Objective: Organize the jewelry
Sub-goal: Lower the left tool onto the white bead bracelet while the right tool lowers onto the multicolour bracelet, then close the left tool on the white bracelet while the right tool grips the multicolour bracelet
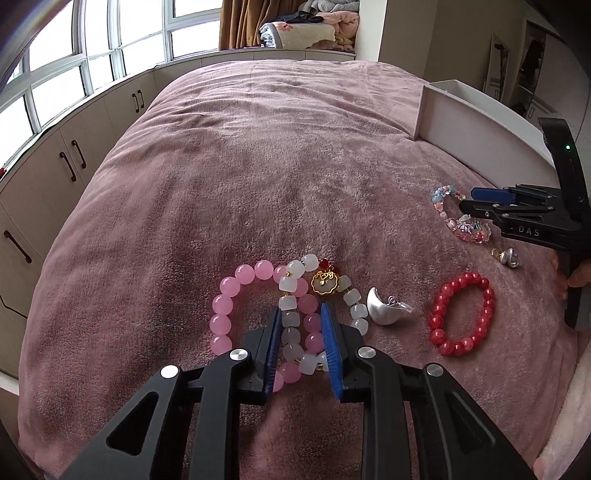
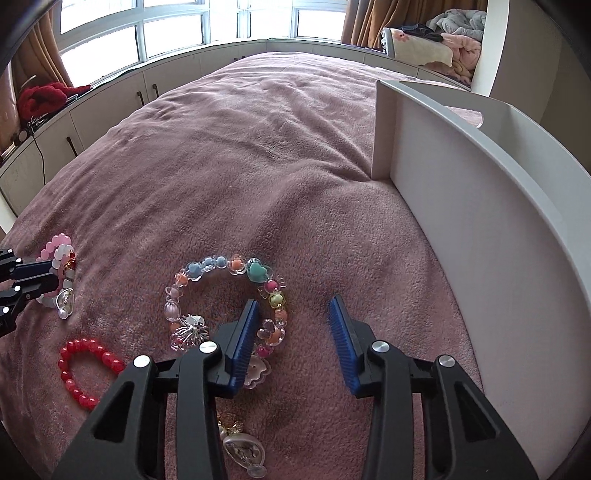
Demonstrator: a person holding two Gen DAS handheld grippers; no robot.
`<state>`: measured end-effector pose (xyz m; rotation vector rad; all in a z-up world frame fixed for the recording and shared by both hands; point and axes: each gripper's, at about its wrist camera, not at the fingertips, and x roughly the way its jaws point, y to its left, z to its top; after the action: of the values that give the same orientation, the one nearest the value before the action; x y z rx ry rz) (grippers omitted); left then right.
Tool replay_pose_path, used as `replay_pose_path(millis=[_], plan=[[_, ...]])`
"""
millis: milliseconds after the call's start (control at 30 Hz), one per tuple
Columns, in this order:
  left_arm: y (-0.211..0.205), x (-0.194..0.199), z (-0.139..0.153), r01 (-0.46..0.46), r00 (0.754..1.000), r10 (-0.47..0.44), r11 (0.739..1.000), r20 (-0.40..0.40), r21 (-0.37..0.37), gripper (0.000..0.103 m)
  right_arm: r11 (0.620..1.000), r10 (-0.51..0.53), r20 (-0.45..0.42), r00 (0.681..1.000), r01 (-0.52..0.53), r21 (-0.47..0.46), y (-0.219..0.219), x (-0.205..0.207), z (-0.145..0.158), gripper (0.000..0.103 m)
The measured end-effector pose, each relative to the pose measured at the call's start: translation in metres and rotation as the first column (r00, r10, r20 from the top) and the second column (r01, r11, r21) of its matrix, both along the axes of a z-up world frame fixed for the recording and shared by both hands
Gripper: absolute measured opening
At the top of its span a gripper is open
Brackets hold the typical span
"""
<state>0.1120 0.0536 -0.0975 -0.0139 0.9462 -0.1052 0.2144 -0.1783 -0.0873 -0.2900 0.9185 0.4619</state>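
My left gripper (image 1: 302, 313) is open on the pink blanket, its blue pads straddling overlapping parts of a white-bead bracelet with a gold charm (image 1: 320, 283) and a pink-bead bracelet (image 1: 236, 288). A silver earring (image 1: 384, 310) and a red-bead bracelet (image 1: 461, 314) lie to the right. My right gripper (image 2: 293, 302) is open; the right side of a multicoloured charm bracelet (image 2: 221, 266) lies between its fingers. A white box (image 2: 480, 206) stands to its right. A pearl earring (image 2: 243, 446) lies under the right gripper.
The blanket-covered bed (image 1: 277, 166) stretches far ahead. Low cabinets (image 1: 74, 155) run under the windows on the left. Folded bedding (image 1: 314, 29) is piled at the back. A small earring pair (image 1: 508, 256) lies near the right gripper (image 1: 476, 203).
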Motion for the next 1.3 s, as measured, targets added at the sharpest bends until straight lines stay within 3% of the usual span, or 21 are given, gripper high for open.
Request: replay_pose_path(millis=[100,267,400,533,833,1300], plan=[[-0.004,-0.001,-0.003,0.020,1.000,-0.020,1.000,-0.009,-0.003,0.020,1.000,0.011,-0.009,1.000,-0.011,0.006,0.000,0.000,-0.002,0.036],[0.002,-0.001,-0.003,0.004,1.000,-0.004,0.999,-0.015,-0.035,0.019,1.000,0.003,-0.021,1.000,-0.003,0.017,0.000,0.001,-0.002,0.034],[0.009,-0.003,-0.001,-0.013,1.000,0.012,0.996,-0.011,-0.089,0.017,0.999,0.002,-0.037,0.999,0.000,0.054,-0.003,0.003,0.000,0.018],[0.013,-0.006,0.003,-0.021,1.000,0.021,0.994,-0.002,-0.109,0.017,0.997,0.006,-0.052,0.999,-0.003,0.071,-0.002,0.003,0.001,0.011],[0.019,-0.010,0.015,-0.040,0.999,0.044,0.988,0.020,-0.151,0.017,0.993,0.034,-0.030,0.999,-0.031,0.111,0.000,-0.002,0.012,0.009],[0.017,-0.011,0.051,-0.042,0.995,0.057,0.983,0.083,-0.180,0.017,0.971,0.089,0.122,0.989,-0.113,0.213,-0.001,-0.027,0.073,0.009]])
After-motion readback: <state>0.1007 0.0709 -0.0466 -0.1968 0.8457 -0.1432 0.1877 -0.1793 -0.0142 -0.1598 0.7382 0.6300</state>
